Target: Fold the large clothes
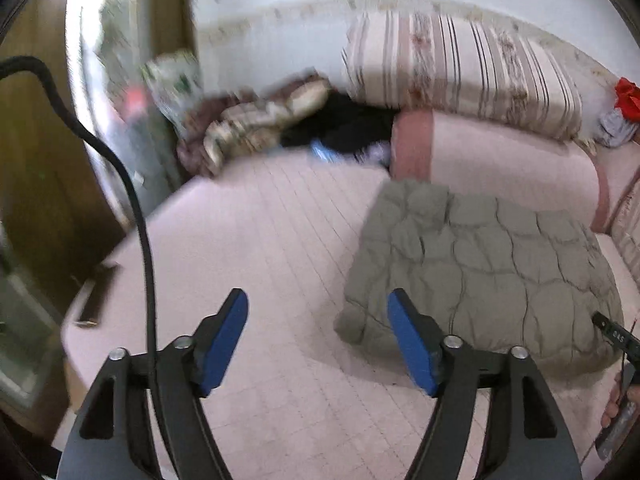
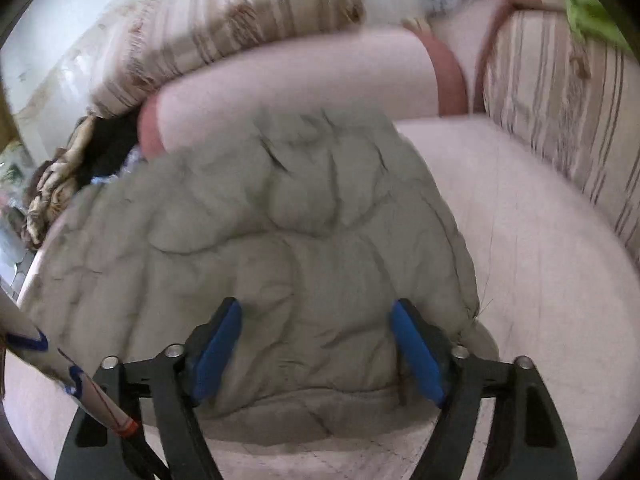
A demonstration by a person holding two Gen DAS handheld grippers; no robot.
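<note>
A pink bed [image 1: 256, 240] fills the left wrist view, with striped bedding [image 1: 460, 68] piled against the wall. The left gripper [image 1: 318, 340] hangs with jaws apart and nothing between them, over bare sheet just left of the jacket [image 1: 480, 272]. The grey quilted jacket lies folded into a compact block, probably set down as finished; its long axis runs away toward the pillows.

In the right wrist view the bed [image 2: 540, 280] shows to the right. The right gripper [image 2: 316, 348] hovers over the jacket's [image 2: 280, 220] near edge, jaws spread, pads off the cloth.
</note>
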